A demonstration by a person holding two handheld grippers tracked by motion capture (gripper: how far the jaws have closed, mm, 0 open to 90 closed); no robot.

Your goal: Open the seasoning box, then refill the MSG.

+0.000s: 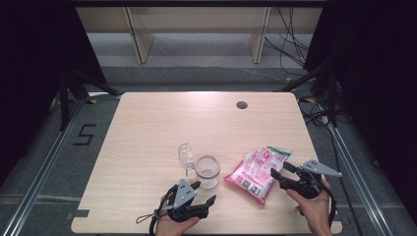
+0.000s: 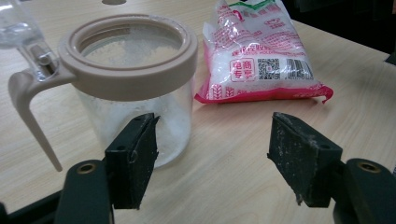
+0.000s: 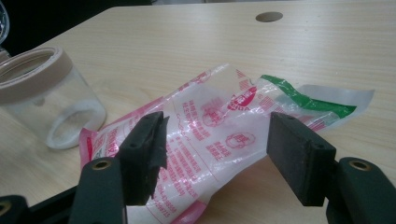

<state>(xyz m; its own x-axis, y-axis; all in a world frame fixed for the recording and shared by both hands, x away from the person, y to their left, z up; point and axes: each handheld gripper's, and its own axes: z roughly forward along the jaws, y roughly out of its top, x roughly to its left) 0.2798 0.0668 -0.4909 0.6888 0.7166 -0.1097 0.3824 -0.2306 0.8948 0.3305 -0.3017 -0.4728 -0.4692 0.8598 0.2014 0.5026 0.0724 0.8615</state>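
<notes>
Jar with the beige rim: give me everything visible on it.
The jar is clear, plastic or glass, standing upright on the table with a little white granular stuff at the bottom. A beige ring caps its mouth and runs into a curved beige handle; its clear hinged lid is flipped open. The pink bag lies beside it, apart. The open left gripper faces it without touching.

Bare table (image 1: 147, 128) (round hole (image 1: 241, 104))
</notes>
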